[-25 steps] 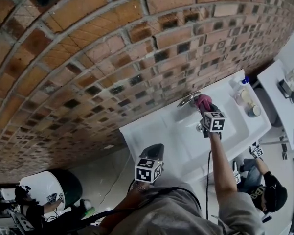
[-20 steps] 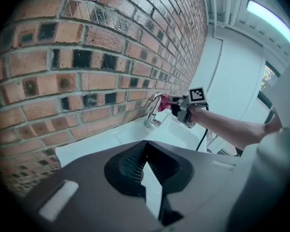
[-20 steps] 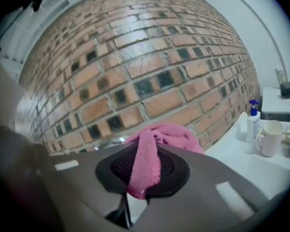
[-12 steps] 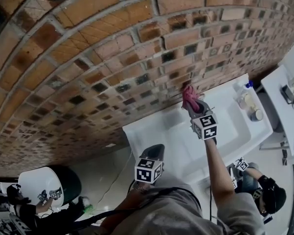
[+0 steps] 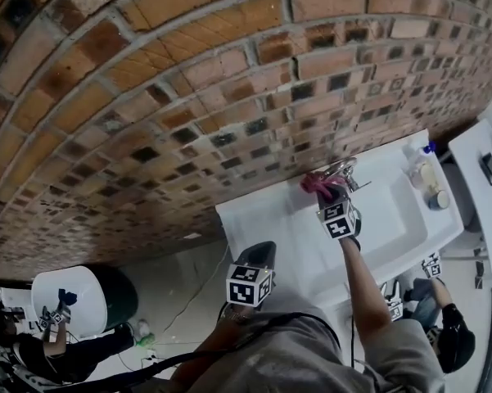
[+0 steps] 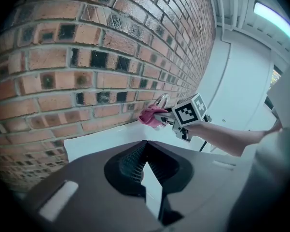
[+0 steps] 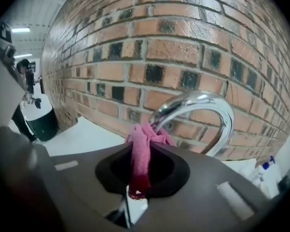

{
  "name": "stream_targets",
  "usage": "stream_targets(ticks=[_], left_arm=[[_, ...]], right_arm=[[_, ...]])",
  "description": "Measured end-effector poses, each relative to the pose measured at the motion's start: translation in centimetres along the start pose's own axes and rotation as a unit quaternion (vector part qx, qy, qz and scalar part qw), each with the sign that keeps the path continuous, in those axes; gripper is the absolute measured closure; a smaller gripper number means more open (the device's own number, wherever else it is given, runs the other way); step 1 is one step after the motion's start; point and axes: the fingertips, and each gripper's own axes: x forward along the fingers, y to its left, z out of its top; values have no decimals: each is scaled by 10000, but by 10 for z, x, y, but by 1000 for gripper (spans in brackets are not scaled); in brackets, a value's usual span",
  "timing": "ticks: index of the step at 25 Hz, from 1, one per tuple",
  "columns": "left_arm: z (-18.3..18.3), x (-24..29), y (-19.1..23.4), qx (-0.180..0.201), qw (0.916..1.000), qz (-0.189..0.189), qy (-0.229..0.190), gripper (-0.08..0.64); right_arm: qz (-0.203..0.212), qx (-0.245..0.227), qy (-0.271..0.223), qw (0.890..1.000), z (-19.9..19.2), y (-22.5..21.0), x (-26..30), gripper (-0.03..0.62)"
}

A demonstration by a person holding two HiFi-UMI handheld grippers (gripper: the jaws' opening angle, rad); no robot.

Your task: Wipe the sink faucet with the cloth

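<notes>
A chrome arched faucet (image 5: 342, 170) stands at the back of the white sink (image 5: 393, 228), against the brick wall. My right gripper (image 5: 323, 195) is shut on a pink cloth (image 5: 314, 184), which touches the faucet's left end. In the right gripper view the cloth (image 7: 141, 151) hangs bunched between the jaws, its top against the faucet (image 7: 202, 103) spout. My left gripper (image 5: 260, 250) is shut and empty, held back from the sink's near left corner. From the left gripper view, the cloth (image 6: 151, 115) and faucet (image 6: 162, 99) lie ahead, well beyond my left gripper (image 6: 147, 166).
The brick wall (image 5: 188, 97) rises right behind the faucet. A blue-capped bottle (image 5: 420, 170) and a jar (image 5: 438, 199) stand at the sink's right end. Another person with grippers (image 5: 442, 318) is at lower right. A dark bin with a white top (image 5: 74, 301) stands far left.
My right gripper has carried the cloth from the faucet's right side over to its left end, rolling as it went. The left gripper has hardly moved.
</notes>
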Motion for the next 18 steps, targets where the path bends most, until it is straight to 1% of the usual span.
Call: stream_targets(ticks=[2, 3, 6, 7, 8, 9, 10, 11, 12, 13, 15, 16, 17, 18], left_arm=[[1, -2, -2, -2, 10000, 0, -40, 541], [1, -2, -3, 3, 10000, 2, -59, 543], [0, -2, -3, -14, 10000, 24, -49, 541], [-1, -1, -5, -15, 10000, 14, -36, 541], [-2, -1, -7, -3, 10000, -3, -30, 543], [-2, -1, -9, 14, 10000, -19, -30, 541], [-2, 0, -10, 28, 10000, -29, -31, 541], [-2, 0, -11, 33, 10000, -33, -32, 543], [-2, 0, -11, 32, 10000, -31, -30, 541], [-3, 0, -11, 29, 10000, -21, -26, 543], [-3, 0, -9, 18, 10000, 10, -13, 543], [-3, 0, -9, 13, 10000, 18, -9, 542], [-3, 0, -10, 13, 10000, 16, -7, 543], [-2, 1, -11, 20, 10000, 8, -7, 541]], right_arm=[[-116, 142, 72, 9998, -6, -14, -1, 557], [-134, 102, 37, 9999, -4, -18, -1, 557], [-411, -582, 91, 9974, 2, -22, 2, 555], [-560, -718, 156, 9957, 0, -26, 3, 555], [-729, -754, 196, 9943, -2, -33, 3, 557], [-872, -661, 155, 9939, -2, -42, 2, 557], [-929, -402, -22, 9949, 2, -51, -1, 557], [-887, 3, -335, 9955, 11, -59, -6, 557], [-791, 463, -696, 9934, 22, -67, -12, 557], [-701, 868, -990, 9888, 30, -73, -18, 557], [-558, 1440, -1297, 9795, 35, -80, -24, 558], [-475, 1754, -1422, 9730, 34, -81, -26, 558], [-395, 2148, -1565, 9632, 31, -82, -29, 558], [-334, 2598, -1722, 9496, 28, -86, -32, 558]])
